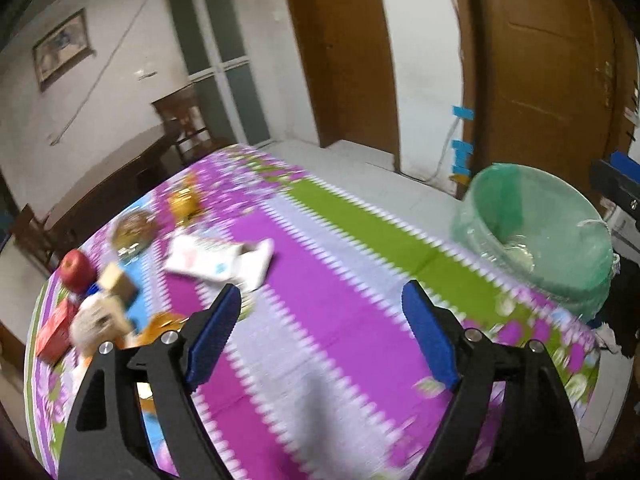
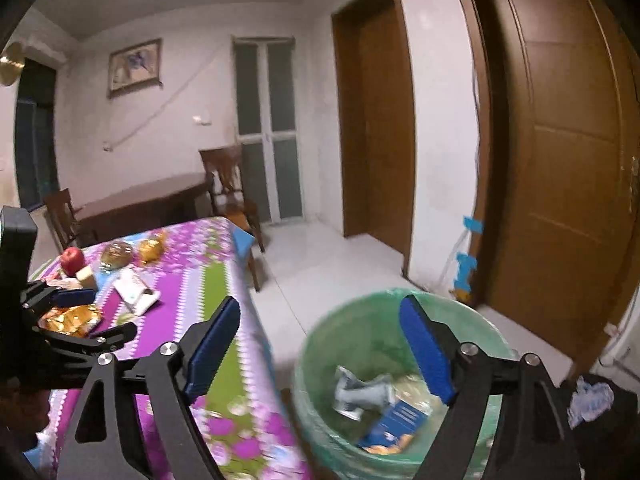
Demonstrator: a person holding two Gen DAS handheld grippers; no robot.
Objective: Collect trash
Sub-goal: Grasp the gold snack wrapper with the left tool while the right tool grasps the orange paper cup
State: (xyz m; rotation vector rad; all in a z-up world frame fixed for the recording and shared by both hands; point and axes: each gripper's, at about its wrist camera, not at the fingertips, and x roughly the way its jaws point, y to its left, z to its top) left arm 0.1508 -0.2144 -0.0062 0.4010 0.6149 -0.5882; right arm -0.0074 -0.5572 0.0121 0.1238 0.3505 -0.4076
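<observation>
My left gripper point(image 1: 322, 292) is open and empty above the purple and green tablecloth point(image 1: 328, 360). Trash lies at the table's left end: a flattened white carton point(image 1: 216, 260), a gold wrapper point(image 1: 162, 322), a red box point(image 1: 54, 332) and a small cardboard box point(image 1: 118, 284). The green-lined bin point(image 1: 480, 216) stands off the table's right edge. My right gripper point(image 2: 320, 304) is open and empty over that bin point(image 2: 320, 360), which holds a crumpled grey carton point(image 2: 360, 394) and a blue box point(image 2: 400, 420). The right wrist view shows the left gripper point(image 2: 96, 316) open over the gold wrapper point(image 2: 72, 318).
A red apple point(image 1: 76, 268), a wrapped bun point(image 1: 132, 228) and a golden packet point(image 1: 184, 200) sit near the trash. A wooden chair point(image 2: 228, 196) and a dark table point(image 2: 140, 200) stand behind. Brown doors point(image 2: 560, 160) flank the bin. A dark bag point(image 2: 600, 400) lies on the floor.
</observation>
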